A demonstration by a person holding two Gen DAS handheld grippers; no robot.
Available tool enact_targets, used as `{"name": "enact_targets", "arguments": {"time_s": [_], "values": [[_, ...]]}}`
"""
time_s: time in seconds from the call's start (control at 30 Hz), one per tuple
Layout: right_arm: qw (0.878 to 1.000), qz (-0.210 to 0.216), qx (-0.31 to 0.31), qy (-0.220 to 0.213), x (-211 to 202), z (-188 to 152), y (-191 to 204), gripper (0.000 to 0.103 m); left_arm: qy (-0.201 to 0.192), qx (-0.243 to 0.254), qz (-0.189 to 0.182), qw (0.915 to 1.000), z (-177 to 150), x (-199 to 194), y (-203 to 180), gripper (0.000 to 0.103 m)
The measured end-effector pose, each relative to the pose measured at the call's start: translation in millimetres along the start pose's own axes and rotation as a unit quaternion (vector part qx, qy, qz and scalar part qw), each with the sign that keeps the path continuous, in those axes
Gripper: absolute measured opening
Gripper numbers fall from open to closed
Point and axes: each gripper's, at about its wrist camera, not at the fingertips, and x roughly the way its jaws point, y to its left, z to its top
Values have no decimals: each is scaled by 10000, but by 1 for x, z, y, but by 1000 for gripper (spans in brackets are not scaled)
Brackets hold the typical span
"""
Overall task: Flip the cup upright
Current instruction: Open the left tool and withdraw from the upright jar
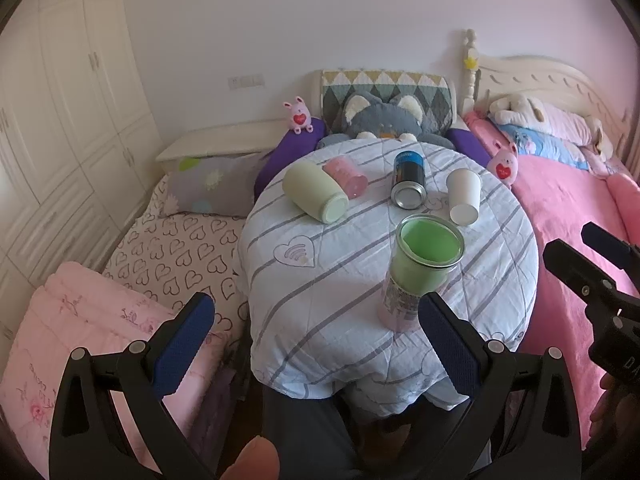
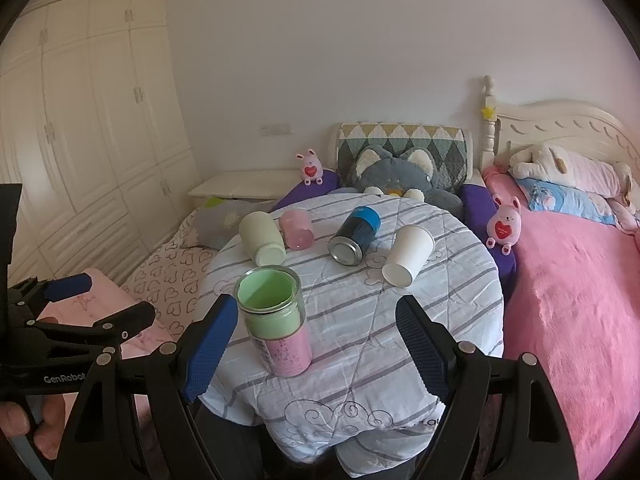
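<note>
A green-and-pink glass cup (image 1: 420, 276) (image 2: 276, 320) stands upright, mouth up, near the front of a small round table (image 1: 352, 320) (image 2: 360, 344) with a striped cloth. Behind it, a pale green cup (image 1: 314, 192) (image 2: 262, 240), a small pink cup (image 1: 346, 178) (image 2: 296, 229), a blue can (image 1: 409, 180) (image 2: 356, 236) and a white paper cup (image 1: 463, 197) (image 2: 408, 256) lie on their sides. My left gripper (image 1: 316, 340) is open and empty at the table's front left. My right gripper (image 2: 318, 350) is open and empty, its jaws either side of the table front, short of the upright cup.
A pink bed (image 2: 580, 300) lies to the right, a heart-pattern mattress (image 1: 176, 260) and a pink quilt (image 1: 80, 340) to the left. A grey plush cat (image 1: 384, 120) sits behind the table. Small pink bunny toys (image 1: 505, 164) stand at the back.
</note>
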Motion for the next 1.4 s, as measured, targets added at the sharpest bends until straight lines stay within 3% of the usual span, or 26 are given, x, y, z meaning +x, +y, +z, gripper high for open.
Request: {"name": "enact_targets", "arguments": {"time_s": [1.4], "values": [[9999, 69, 91, 119, 10, 1, -10, 82, 176, 109, -90, 9997, 4, 7, -13, 103]]}}
